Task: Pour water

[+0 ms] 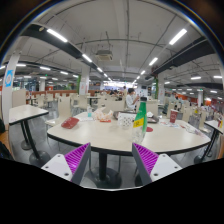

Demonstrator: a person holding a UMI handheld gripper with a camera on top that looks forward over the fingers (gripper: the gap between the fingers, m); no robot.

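The gripper (112, 160) hovers in front of a round white table (110, 140), its two fingers spread wide with nothing between them — released, grasping nothing. The purple pads (77, 157) on the inner faces of the fingers both show, well apart from each other.

Beyond the fingers, on the far half of the table, stands a green bottle (140, 113), upright, with a yellow cap. It is the tallest thing on the table and sits a little toward the right finger's side. Just beside it, toward the middle of the table, is a white box (126, 121). Whether bottle and box touch cannot be told. Near the bottle on its other side lies a small red thing (150, 128), too small to make out. Farther over, on the left finger's side, a red cloth-like thing (70, 122) lies on the tabletop, and a small pale cup-like thing (90, 114) stands behind it.

The table rests on a dark central post (101, 167). Around it is a large hall — more white tables (24, 112), and long ceiling lights (57, 35) overhead. A person (128, 97) stands far behind the bottle.
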